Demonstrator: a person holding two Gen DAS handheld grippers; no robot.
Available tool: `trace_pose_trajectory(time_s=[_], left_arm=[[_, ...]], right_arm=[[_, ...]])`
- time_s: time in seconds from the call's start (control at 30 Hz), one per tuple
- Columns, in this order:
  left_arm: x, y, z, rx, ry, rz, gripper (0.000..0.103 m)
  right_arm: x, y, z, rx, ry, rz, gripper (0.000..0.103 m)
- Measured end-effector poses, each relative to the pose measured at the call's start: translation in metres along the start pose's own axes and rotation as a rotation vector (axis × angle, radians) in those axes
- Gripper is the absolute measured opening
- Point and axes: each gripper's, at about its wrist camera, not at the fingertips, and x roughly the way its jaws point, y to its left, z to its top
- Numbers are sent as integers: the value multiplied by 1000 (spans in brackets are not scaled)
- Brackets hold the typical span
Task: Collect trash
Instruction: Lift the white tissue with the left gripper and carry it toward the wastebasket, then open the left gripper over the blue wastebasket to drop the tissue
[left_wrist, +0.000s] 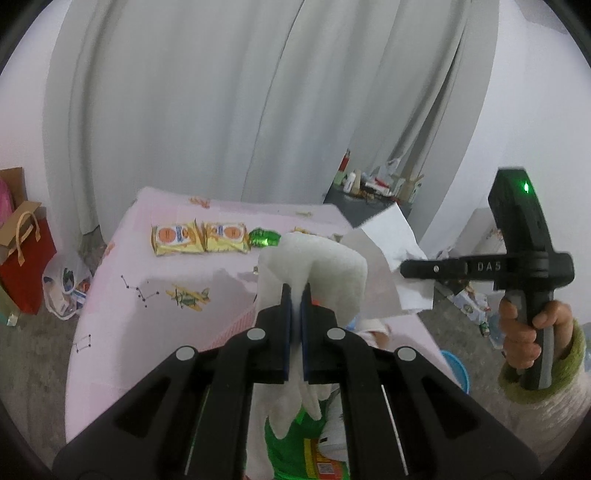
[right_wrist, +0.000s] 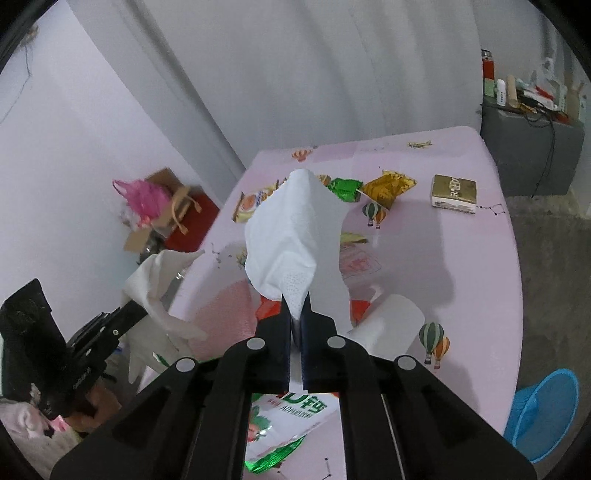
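Each tool is closed on a tissue, lifted above the worktop: left tool, left tissue; right tool, right tissue. Wrappers remain far on it; bin waits near right.

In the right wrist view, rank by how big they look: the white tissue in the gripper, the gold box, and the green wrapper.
1. white tissue, though nearness inflates it
2. gold box
3. green wrapper, close to the box
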Motion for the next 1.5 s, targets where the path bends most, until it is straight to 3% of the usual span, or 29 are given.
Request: trace_pose_trajectory(time_s=[0.17,0.37,0.6,0.77,0.97,1.2,1.33,1.5], left_arm=[[-21,-14,18,11,-38,-34,3],[-28,-52,41,29,-27,-149,3],[14,-130,52,70,106,-332,3],[82,-215,42,90,301,-477,3],[182,-342,-8,166,552,-548,3],[296,-447,-98,274,730,-490,3],[353,-480,-149,282,816,-441,3],[412,-495,-207,279,895,-377,3]], right_arm=[[-39,-8,-6,24,-79,27,5],[-101,-36,-33,74,-193,2,5],[-162,-111,-92,215,-274,-99,5],[-194,-182,-145,372,-292,-205,5],[-211,-271,-216,597,-303,-302,5],[-188,-370,-280,823,-265,-376,5],[-159,-422,-301,929,-220,-396,5],[-125,-477,-328,1010,-173,-434,5]])
